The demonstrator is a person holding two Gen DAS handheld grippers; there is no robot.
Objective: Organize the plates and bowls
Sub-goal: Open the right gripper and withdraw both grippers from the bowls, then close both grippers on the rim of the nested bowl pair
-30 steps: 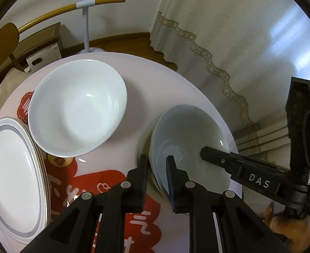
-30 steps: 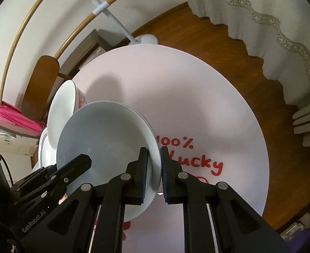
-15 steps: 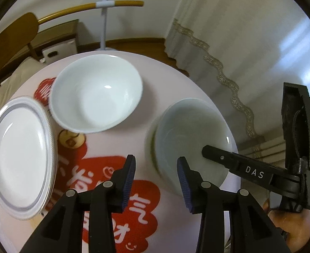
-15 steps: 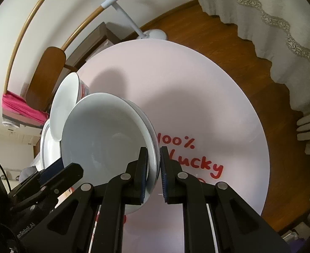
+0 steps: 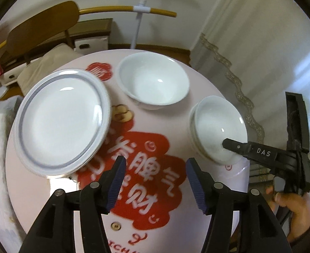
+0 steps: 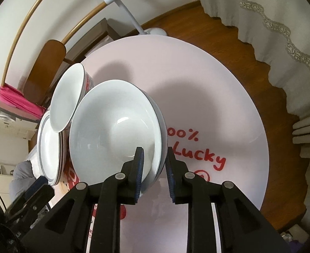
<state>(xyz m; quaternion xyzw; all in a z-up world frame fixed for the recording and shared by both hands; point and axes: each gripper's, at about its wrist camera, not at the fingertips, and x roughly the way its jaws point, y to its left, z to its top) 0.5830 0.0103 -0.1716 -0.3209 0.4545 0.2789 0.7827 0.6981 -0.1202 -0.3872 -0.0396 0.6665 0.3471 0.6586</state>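
A stack of small white bowls [image 5: 217, 126] sits at the right edge of the round table [image 5: 171, 189]. A large white bowl [image 5: 152, 81] stands behind the middle, and a stack of grey-rimmed plates [image 5: 62, 120] lies at the left. My left gripper [image 5: 155, 181] is open and empty, pulled back above the red print. My right gripper [image 6: 154, 168] is open, its jaws straddling the near rim of the small bowl stack [image 6: 115, 130]. The large bowl [image 6: 67, 101] and plates [image 6: 48, 145] show beyond it. The right gripper also shows in the left wrist view [image 5: 228, 143].
A wooden chair [image 5: 43, 27] and low furniture stand behind the table. A white lamp stand [image 5: 140, 14] rises at the back. Curtains [image 5: 249, 52] hang at the right over wooden floor [image 6: 218, 27]. The table's far half [image 6: 176, 80] is bare.
My left gripper let go of the small bowl stack, opened wide and drew back and up. My right gripper opened its jaws around the stack's rim.
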